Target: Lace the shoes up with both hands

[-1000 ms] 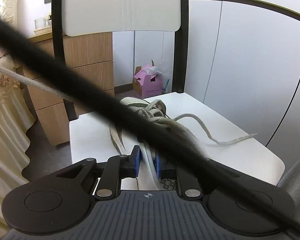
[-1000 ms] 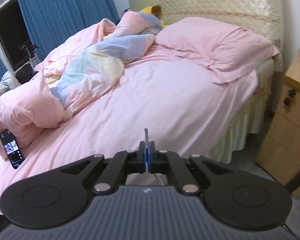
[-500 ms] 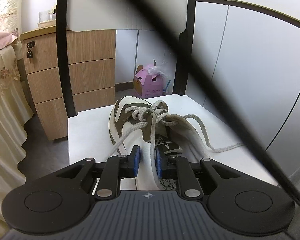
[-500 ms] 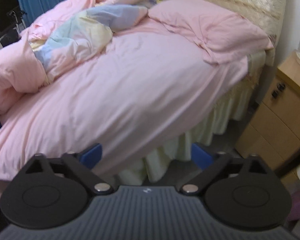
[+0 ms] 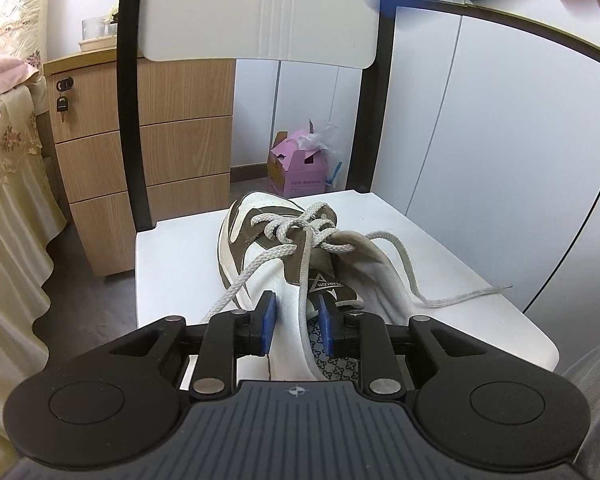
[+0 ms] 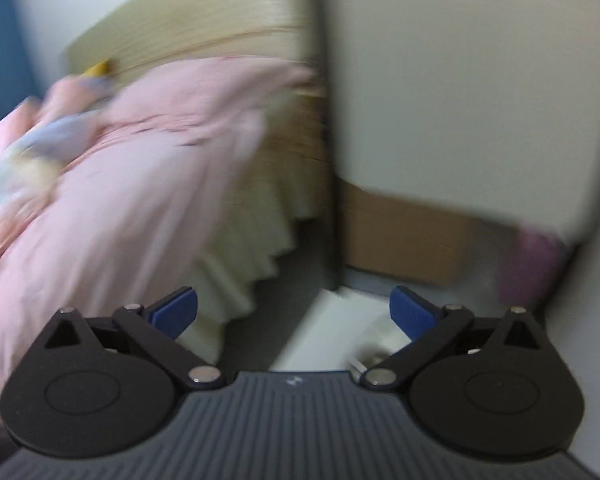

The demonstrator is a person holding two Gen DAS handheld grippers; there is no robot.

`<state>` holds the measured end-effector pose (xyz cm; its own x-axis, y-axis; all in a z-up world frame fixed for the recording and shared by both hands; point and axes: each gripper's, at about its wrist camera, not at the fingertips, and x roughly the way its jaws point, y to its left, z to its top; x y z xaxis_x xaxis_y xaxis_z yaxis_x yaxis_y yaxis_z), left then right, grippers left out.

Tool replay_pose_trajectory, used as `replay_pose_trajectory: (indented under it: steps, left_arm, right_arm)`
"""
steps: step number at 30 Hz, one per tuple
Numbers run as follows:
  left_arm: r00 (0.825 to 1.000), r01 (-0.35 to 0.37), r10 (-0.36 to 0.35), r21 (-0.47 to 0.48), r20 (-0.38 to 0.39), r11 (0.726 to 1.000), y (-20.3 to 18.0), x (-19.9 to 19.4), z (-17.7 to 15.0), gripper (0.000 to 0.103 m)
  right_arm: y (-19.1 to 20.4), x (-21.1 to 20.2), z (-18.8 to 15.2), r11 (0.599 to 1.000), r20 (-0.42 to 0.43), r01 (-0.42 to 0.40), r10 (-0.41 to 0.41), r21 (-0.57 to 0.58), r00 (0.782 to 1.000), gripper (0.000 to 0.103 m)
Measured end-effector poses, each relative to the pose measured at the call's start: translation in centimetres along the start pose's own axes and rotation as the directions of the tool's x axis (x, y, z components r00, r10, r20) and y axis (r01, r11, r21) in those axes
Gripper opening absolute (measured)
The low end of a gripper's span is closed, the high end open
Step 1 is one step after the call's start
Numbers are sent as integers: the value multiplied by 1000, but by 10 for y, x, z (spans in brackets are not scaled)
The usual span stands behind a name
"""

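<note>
On the white chair seat (image 5: 172,256), reaching from its back edge toward the front, lies the white-and-brown leather sneaker (image 5: 260,264). In the left wrist view its off-white woven lace (image 5: 300,236) crosses the upper eyelets and bunches loosely, untied; one end trails to the seat's right edge, another strand runs between the blue pads of the left gripper (image 5: 296,320), which stand narrowly apart without pinching it. Tightening and a knot seem left. In the blurred right wrist view, the right gripper (image 6: 294,312) gapes wide, holding nothing, near the seat's corner.
</note>
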<state>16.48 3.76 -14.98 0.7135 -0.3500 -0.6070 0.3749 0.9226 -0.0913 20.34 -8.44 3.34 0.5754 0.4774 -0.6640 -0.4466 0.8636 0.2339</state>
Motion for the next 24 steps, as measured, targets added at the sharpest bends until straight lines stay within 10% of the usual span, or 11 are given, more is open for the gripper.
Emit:
replay_pose_trajectory:
  steps: [9, 15, 24]
  left_arm:
    - [1000, -13, 13, -4, 6, 1000, 2, 1, -1, 26]
    - [1000, -13, 14, -38, 6, 999, 8, 2, -2, 26]
    - [1000, -23, 23, -61, -1, 998, 7, 4, -3, 26]
  right_arm:
    - [-81, -12, -112, 938, 28, 97, -113, 333, 993, 99]
    - [-85, -4, -144, 917, 37, 78, -100, 391, 994, 60]
    - [-70, 12, -145, 939, 52, 62, -84, 339, 995, 33]
